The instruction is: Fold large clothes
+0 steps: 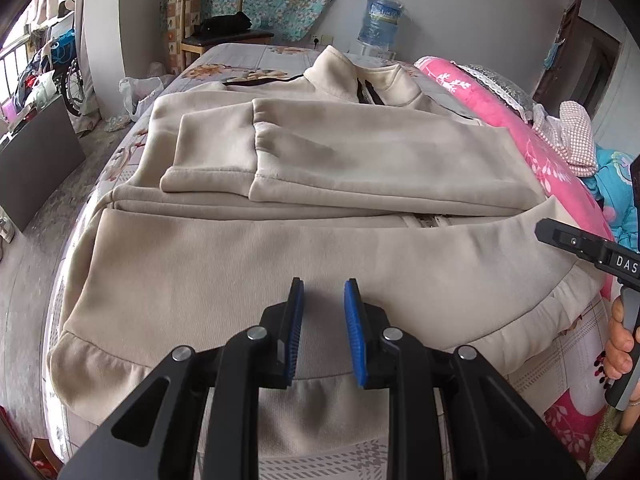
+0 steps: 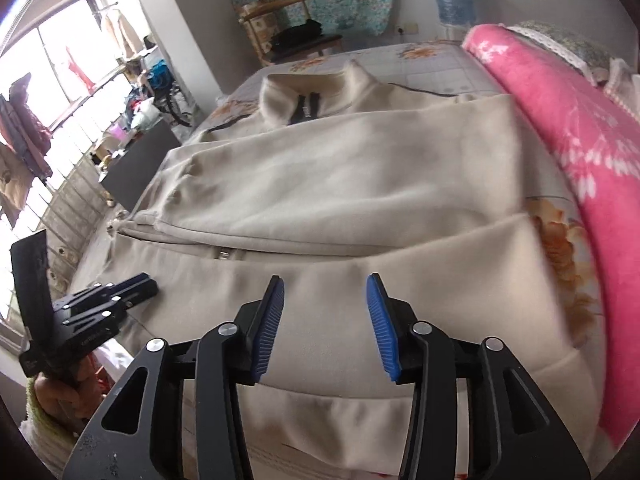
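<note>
Both sleeves lie folded across the beige fleece zip jacket (image 1: 320, 168), left gripper (image 1: 323, 320) and right gripper (image 2: 325, 316) hover spread and empty — best pinch the hem corners evenly.

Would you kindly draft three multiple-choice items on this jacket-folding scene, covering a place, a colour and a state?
1. Where does the beige jacket lie?
A. on the bed
B. on a chair
C. on the floor

2. What colour is the blanket beside it?
A. green
B. pink
C. black

3. How are the jacket's sleeves lying?
A. hanging off the bed
B. spread out wide
C. folded across the chest

Answers: 1 A, the floral bedsheet shows around it; 2 B, pink with white flowers; 3 C, both cuffs lie on the body.
</note>
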### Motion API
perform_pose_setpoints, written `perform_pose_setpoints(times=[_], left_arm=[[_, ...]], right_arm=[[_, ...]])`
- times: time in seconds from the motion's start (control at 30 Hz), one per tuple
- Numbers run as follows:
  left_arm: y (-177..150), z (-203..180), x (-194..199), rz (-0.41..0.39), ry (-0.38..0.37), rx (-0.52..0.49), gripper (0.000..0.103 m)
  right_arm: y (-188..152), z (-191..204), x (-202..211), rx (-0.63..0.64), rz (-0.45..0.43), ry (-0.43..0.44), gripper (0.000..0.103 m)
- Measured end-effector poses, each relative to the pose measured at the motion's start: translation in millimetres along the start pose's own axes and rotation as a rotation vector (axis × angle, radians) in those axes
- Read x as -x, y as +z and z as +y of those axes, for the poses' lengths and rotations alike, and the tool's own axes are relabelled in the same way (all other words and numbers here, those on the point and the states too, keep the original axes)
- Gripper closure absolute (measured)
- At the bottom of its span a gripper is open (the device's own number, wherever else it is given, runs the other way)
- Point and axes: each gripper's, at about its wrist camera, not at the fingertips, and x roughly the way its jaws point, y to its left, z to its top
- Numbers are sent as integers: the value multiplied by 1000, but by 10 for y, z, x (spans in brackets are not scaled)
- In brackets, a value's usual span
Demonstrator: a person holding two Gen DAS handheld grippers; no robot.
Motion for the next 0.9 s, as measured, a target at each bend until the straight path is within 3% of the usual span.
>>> perform_pose_setpoints(times=[0.1,0.17,0.23,0.3,0.37,0.43,0.57,0.73,0.83,0.9], left_arm=[[2,-4,1,1,3,-4,82],[14,-11,2,9,9,-14,82],[41,-25,10,19,18,-16,82],[65,-54,58,6,32,-22,78],[88,-114,100,-4,29,-31,66],[98,-209,90,2,51,-56,59],[61,-365,-58,57,128,-97,47],[33,-382,-107,59,191,-89,35],[41,-336,-117,69,187,-66,30],[40,-335,-118,70,192,-66,29]], right_arm=[[-72,-416,61,-75,12,-146,62],[-81,-613,211,-149,-17,-113,67],[-69,-630,394,-158,-66,-150,58],[-64,-545,561,-128,-112,-159,52],[-72,-396,635,-90,-119,-95,46],[-108,-201,635,-32,-102,-43,37],[-265,204,442,93,-29,4,32],[-466,324,84,129,68,-32,30],[-518,409,63,193,64,-90,30],[-490,423,104,183,54,-84,30]])
